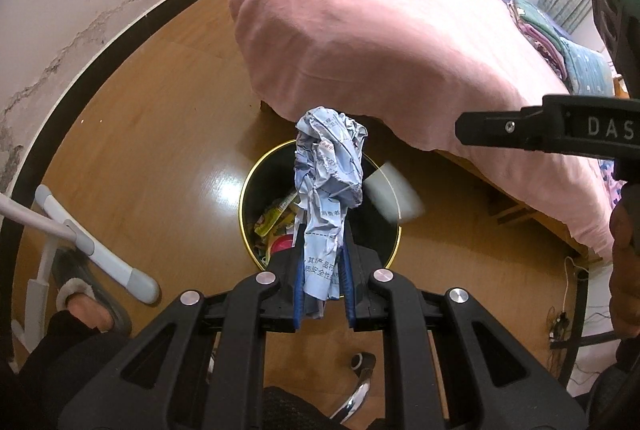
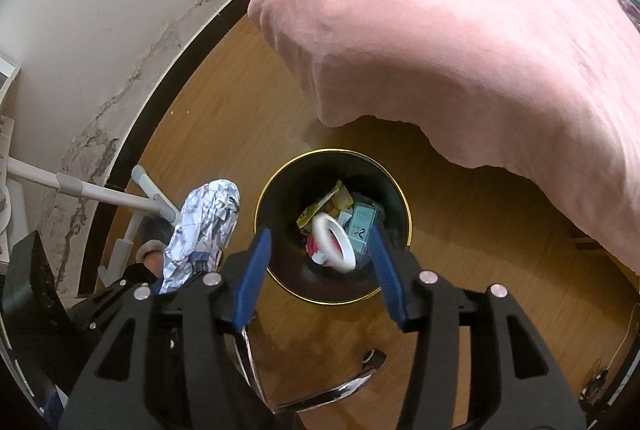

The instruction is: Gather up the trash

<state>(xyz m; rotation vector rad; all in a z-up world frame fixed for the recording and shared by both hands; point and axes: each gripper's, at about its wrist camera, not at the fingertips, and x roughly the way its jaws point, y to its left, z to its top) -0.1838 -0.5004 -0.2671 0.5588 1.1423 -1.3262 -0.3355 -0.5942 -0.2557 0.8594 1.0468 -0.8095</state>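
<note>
My left gripper (image 1: 323, 254) is shut on a crumpled blue-and-white printed paper (image 1: 330, 165) and holds it above a black trash bin with a gold rim (image 1: 245, 197); the paper also shows in the right wrist view (image 2: 204, 230). My right gripper (image 2: 320, 246) is open and empty above the same bin (image 2: 272, 185). A blurred white cup-like object (image 2: 334, 242) is in the air between its fingers, over the bin; it also shows in the left wrist view (image 1: 394, 195). The bin holds a yellow wrapper (image 2: 324, 209), a pale box (image 2: 362, 226) and red scraps.
A bed with a pink cover (image 1: 384, 41) overhangs just behind the bin. A white-and-grey stand (image 1: 92, 242) and a slippered foot (image 1: 86, 294) are to the left on the wood floor. A chrome chair leg (image 2: 332, 390) lies below. Cables (image 1: 564, 314) lie at the right.
</note>
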